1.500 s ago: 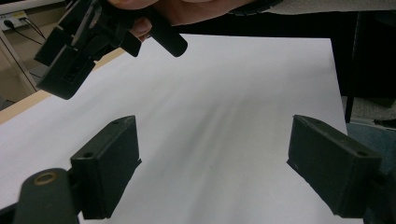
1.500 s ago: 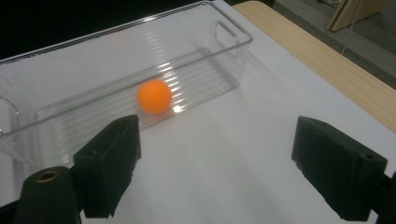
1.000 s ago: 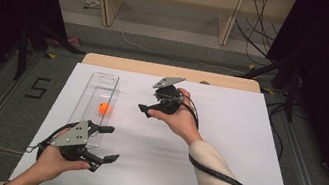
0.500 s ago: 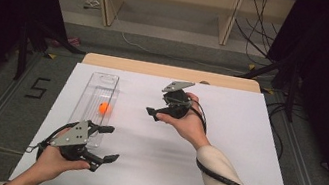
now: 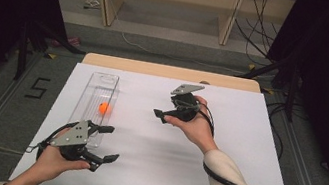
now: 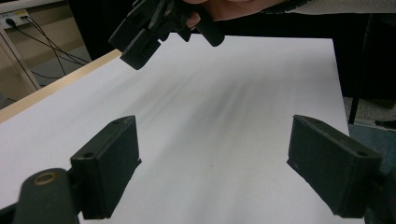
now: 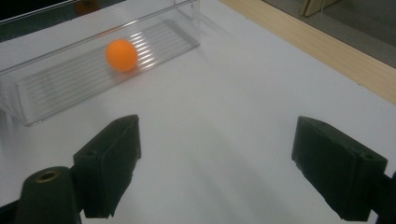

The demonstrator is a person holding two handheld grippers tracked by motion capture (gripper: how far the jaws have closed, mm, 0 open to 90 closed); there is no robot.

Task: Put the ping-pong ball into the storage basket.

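The white table [image 5: 244,151] lies bare across its middle and whole right side, so either gripper could pass there freely. At the left stands a long clear tray [image 5: 96,92] with low walls, an orange ball [image 5: 104,108] inside it; its open top leaves room from above. The left gripper [image 5: 108,142] sits just beside the tray's near end, the right gripper [image 5: 160,115] hovers mid-table, well apart, bare table between the 2

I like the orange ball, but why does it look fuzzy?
In the right gripper view the small orange ball in the clear plastic ridged tray is softly blurred; in the high view it looks small but crisper.
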